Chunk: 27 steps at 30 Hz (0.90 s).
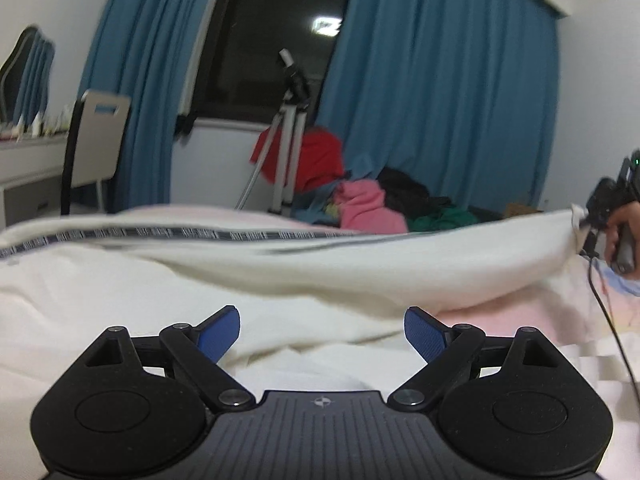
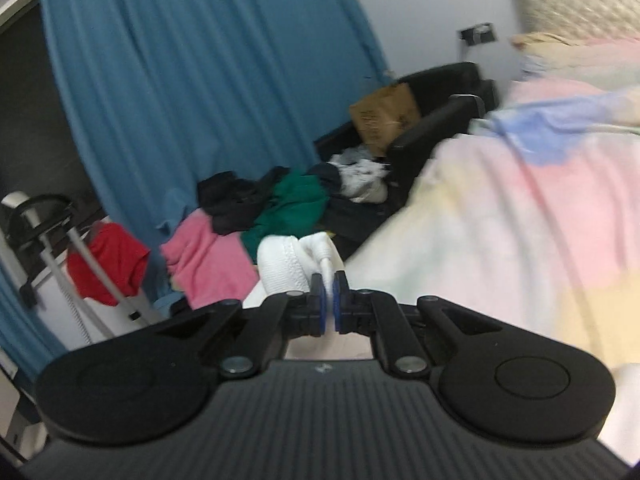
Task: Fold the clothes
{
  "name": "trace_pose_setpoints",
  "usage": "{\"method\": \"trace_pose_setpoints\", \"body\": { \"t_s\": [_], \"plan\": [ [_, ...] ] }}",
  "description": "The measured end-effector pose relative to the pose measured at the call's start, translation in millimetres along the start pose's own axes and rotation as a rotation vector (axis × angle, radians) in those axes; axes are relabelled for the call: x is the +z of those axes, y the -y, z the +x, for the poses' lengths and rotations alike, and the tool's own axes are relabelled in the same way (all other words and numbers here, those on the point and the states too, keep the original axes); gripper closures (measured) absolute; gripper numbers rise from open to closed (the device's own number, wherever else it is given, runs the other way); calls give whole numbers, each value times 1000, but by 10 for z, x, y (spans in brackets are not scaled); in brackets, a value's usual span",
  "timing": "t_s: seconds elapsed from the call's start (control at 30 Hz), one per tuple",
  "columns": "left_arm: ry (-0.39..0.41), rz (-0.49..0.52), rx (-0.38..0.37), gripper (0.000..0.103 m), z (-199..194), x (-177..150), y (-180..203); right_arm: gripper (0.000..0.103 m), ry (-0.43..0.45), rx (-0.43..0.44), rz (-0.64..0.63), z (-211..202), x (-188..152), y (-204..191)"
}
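Blurred pastel bed (image 2: pixel 520 216), cream garment (image 1: pixel 280 276) pinched in right gripper (image 2: pixel 328 300) jaws, left gripper (image 1: pixel 322 330) jaws spread, empty

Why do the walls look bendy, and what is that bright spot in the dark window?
Left wrist view: the fisheye lens curves the curtain, and the spot is a lamp reflected in the window. Right wrist view: the bedspread and clothes pile are blurred, while the right tongs look sharper.
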<state>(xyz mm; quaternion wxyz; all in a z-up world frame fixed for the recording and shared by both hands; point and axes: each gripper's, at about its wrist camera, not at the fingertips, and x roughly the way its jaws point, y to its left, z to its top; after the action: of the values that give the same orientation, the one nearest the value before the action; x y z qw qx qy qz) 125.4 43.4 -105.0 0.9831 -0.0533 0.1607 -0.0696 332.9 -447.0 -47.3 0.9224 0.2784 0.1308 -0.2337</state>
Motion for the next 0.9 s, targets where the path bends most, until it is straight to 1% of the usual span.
{"method": "trace_pose_setpoints", "body": {
  "t_s": [0.07, 0.17, 0.23, 0.33, 0.4, 0.53, 0.63, 0.73, 0.8, 0.83, 0.87, 0.9],
  "plan": [
    [2, 16, -15, 12, -40, 7, 49, 96, -14, -31, 19, -92, -41, 282],
    [3, 37, -38, 12, -67, 15, 120, 96, -79, -81, 63, -66, -94, 580],
    [-4, 52, -41, 12, -41, 3, 167, 96, -87, -64, 68, -70, -65, 580],
    [-35, 58, -21, 12, 47, -34, 177, 95, -8, -1, 43, -157, 73, 456],
    [-58, 47, -14, 12, 118, -59, 159, 95, -5, 0, 60, -128, 115, 438],
    [-109, 11, -1, 12, 256, -112, 87, 94, -58, -63, 91, -95, -222, 733],
    [-131, -29, -4, 12, 300, -127, -12, 93, -98, -111, 114, -70, -482, 962],
    [-136, -59, -11, 12, 291, -122, -78, 92, -114, -102, 182, -229, -796, 1295],
    [-137, -68, -12, 12, 282, -117, -88, 78, -144, -91, 203, -360, -955, 1448],
    [-137, -71, -11, 12, 282, -118, -81, 61, -177, -106, 204, -408, -971, 1475],
    [-138, -61, -14, 12, 280, -119, -65, 57, -189, -109, 208, -465, -946, 1467],
    [-139, -51, -17, 12, 278, -121, -49, 55, -178, -96, 209, -552, -905, 1430]
  ]
}}
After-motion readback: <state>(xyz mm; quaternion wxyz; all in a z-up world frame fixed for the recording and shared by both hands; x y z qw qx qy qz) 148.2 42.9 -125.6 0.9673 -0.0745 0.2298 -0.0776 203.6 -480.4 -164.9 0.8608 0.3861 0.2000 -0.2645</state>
